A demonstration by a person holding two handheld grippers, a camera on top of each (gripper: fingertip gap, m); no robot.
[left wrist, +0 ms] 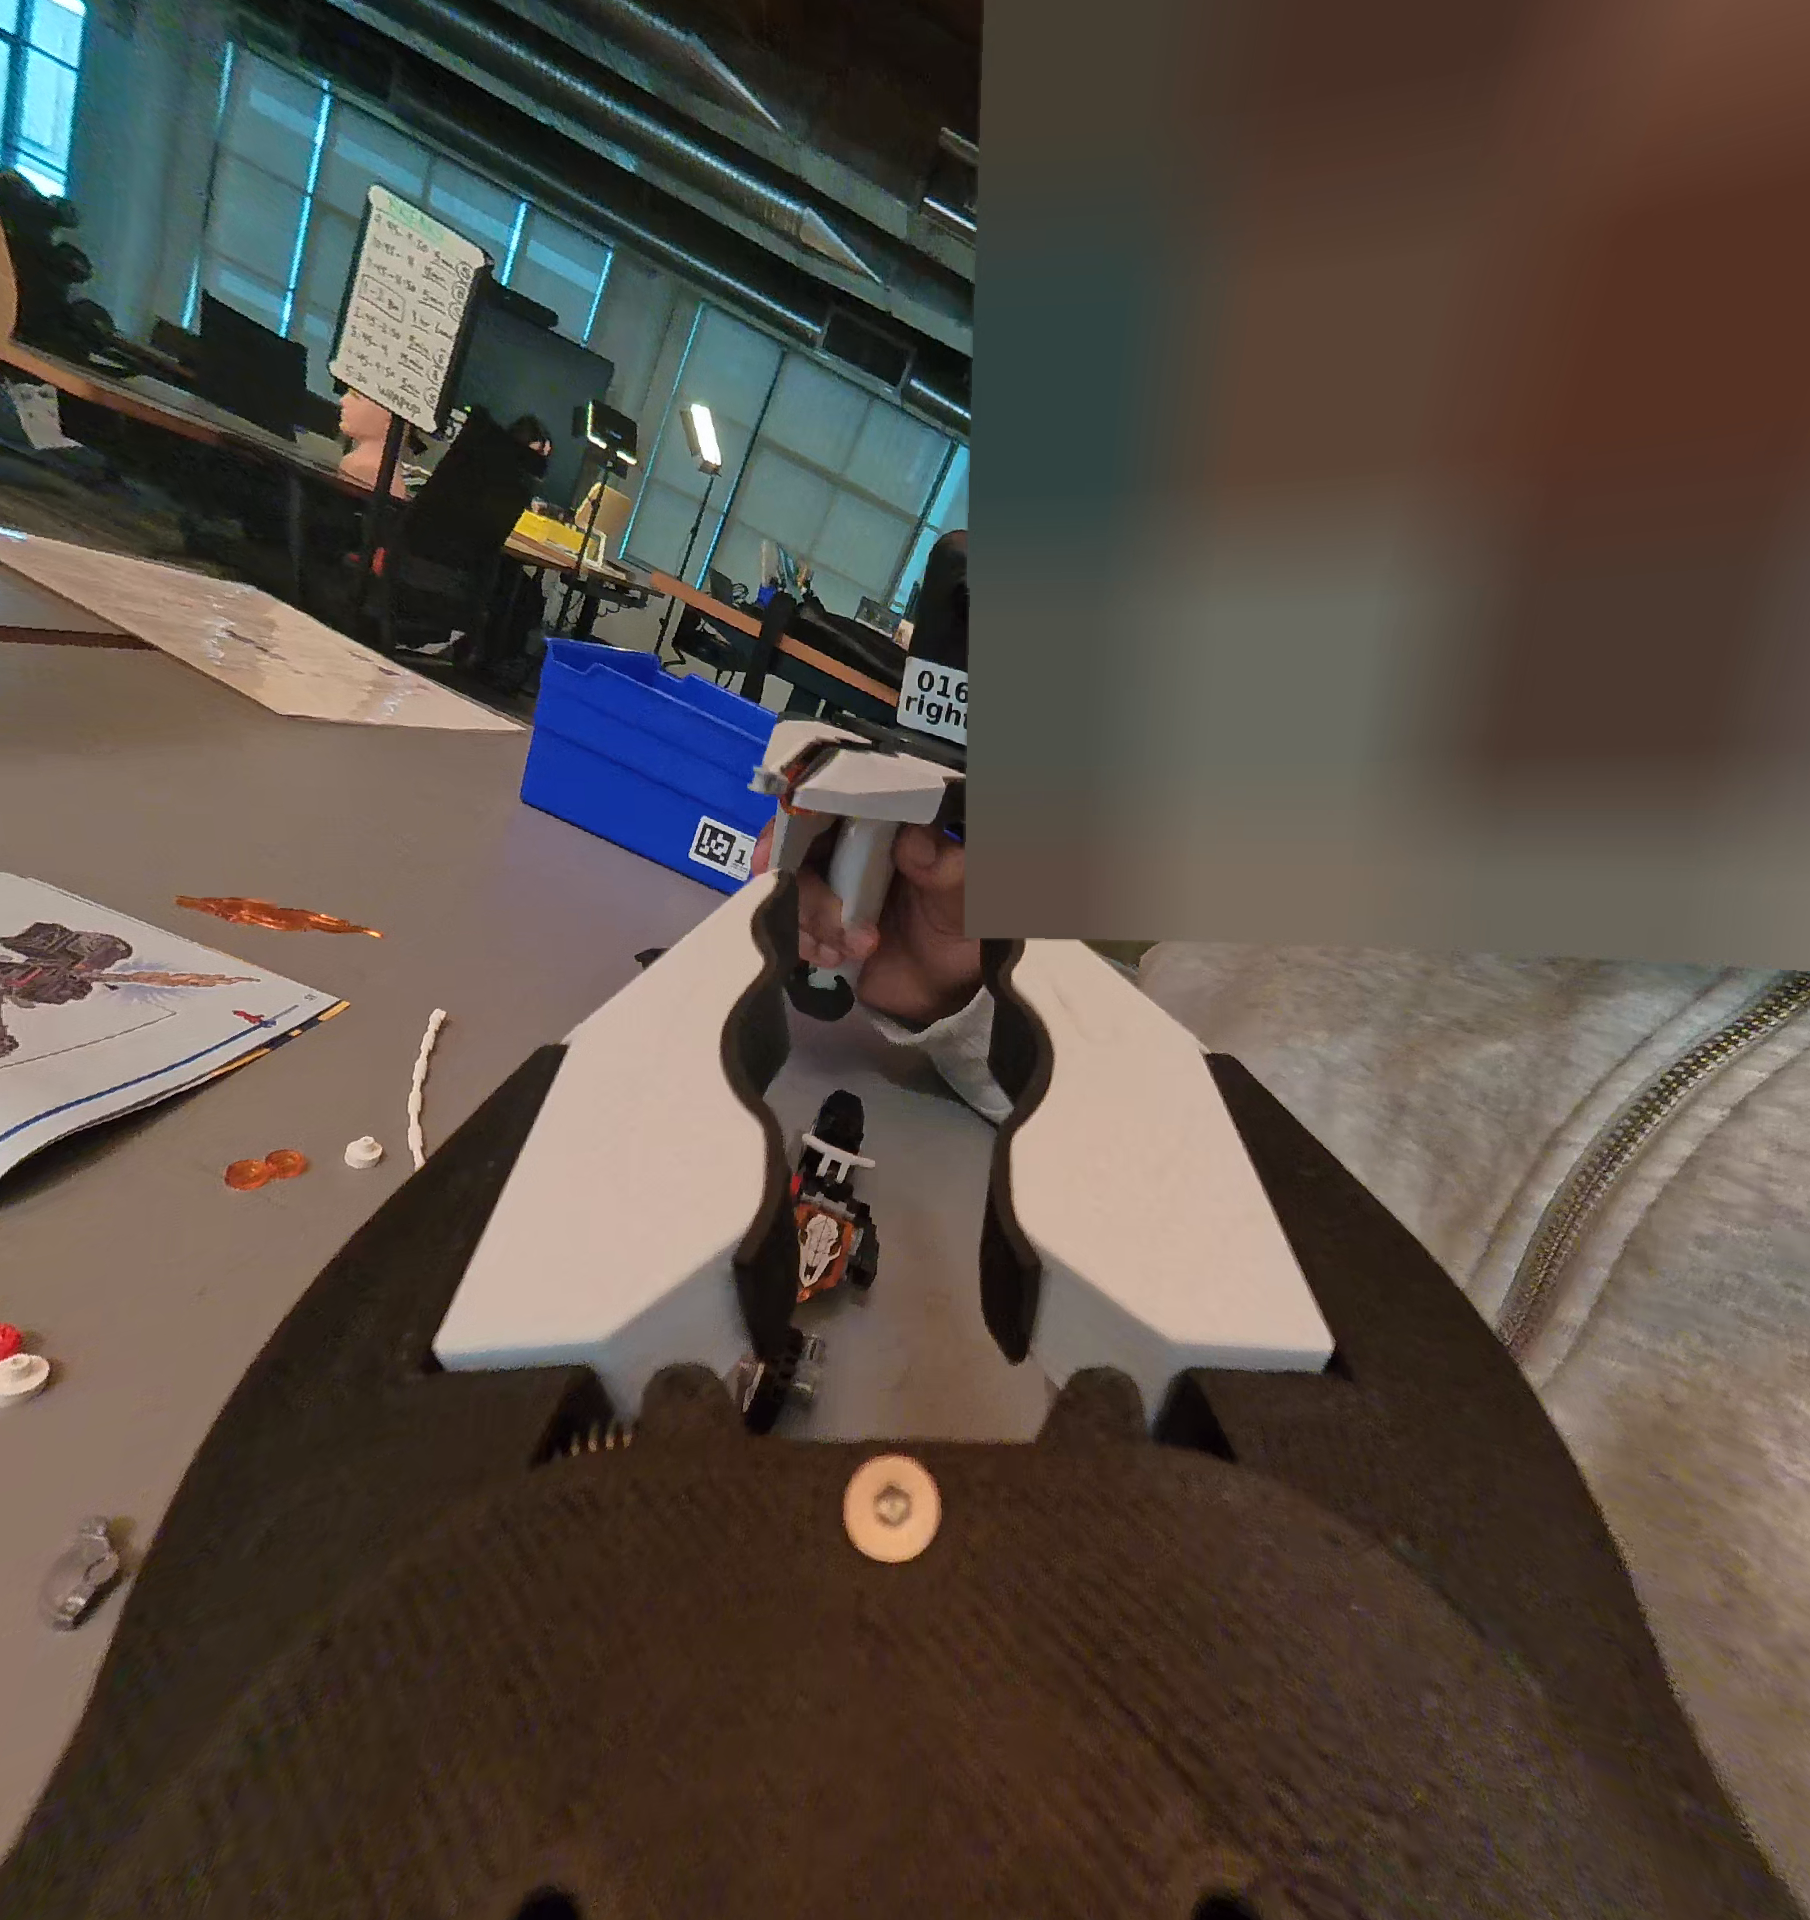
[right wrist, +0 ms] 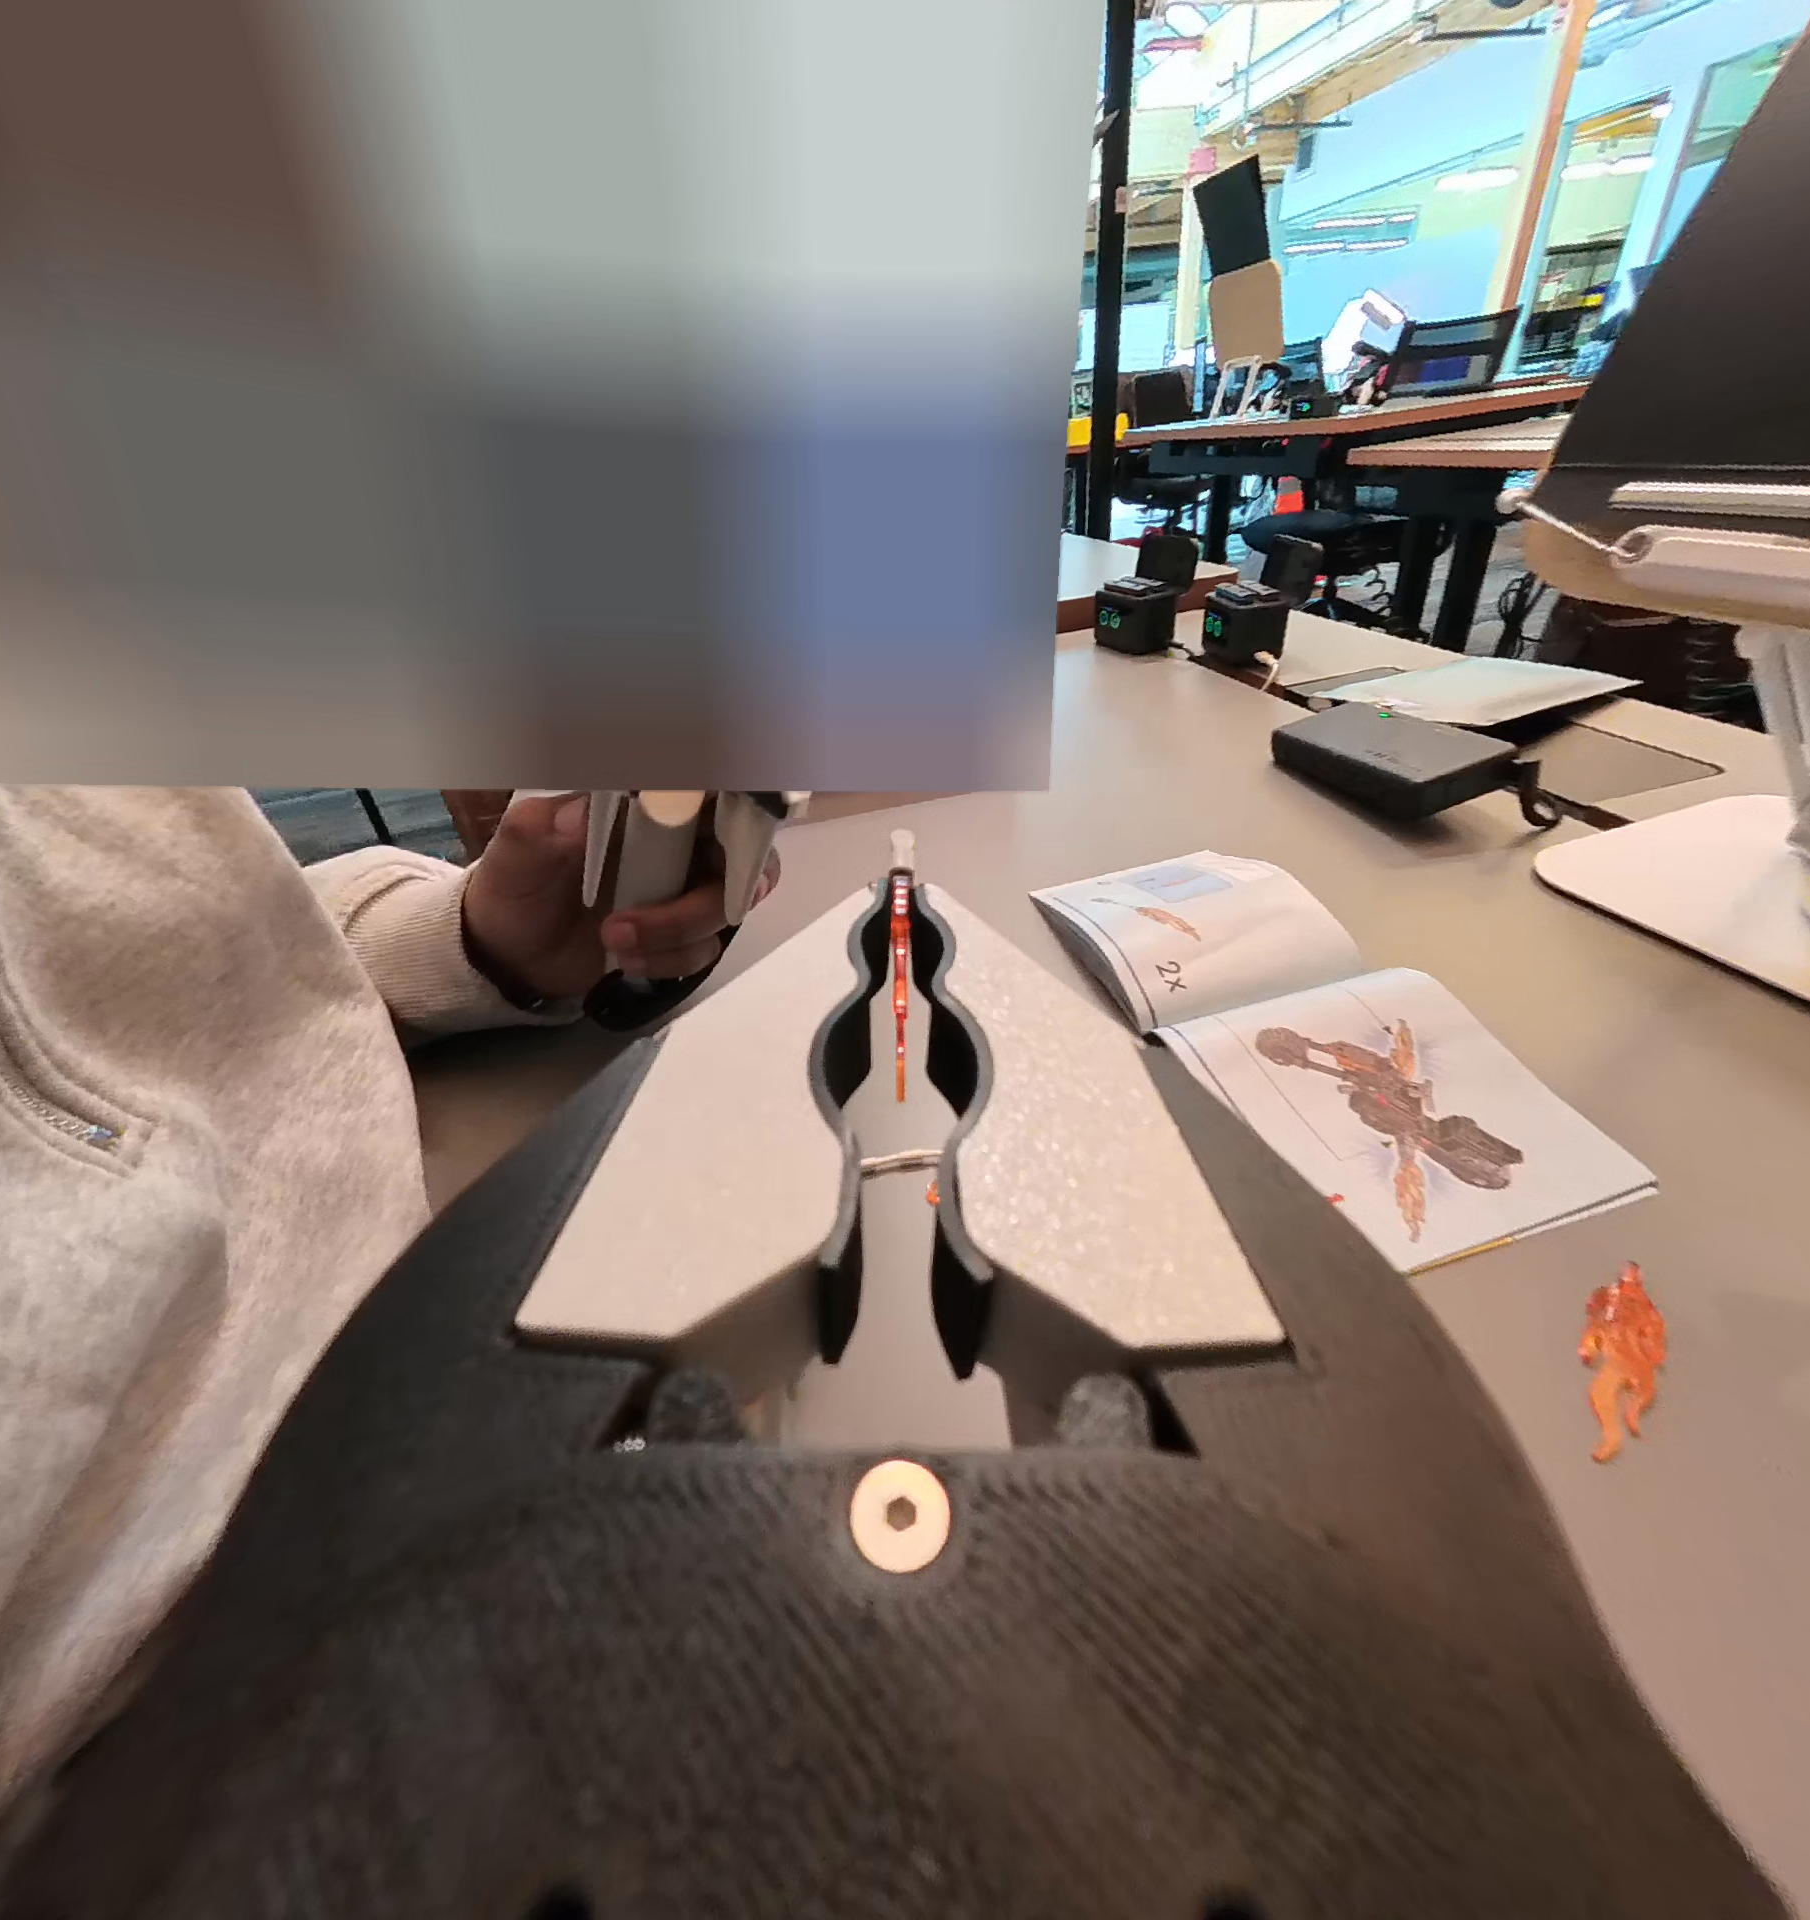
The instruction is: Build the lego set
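Surface (right wrist: pixel 1140 727), grey and broad, carries the open paper instruction booklet (right wrist: pixel 1337 1049) where both views catch it. Between the left gripper (left wrist: pixel 880 925)'s wide-apart, empty jaws lies the small black-and-orange lego model (left wrist: pixel 833 1210); the right gripper (right wrist: pixel 901 883) pinches a translucent orange flame piece (right wrist: pixel 899 977), likely for attaching.

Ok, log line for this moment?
left claw: open over model | right claw: shut on flame piece | spare flame on table

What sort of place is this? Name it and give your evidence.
Probably a shared lab or open-plan workshop: long orange-edged work desks with black office chairs, a handwritten white whiteboard on a stand, and exposed silver ceiling ducts above large windows.
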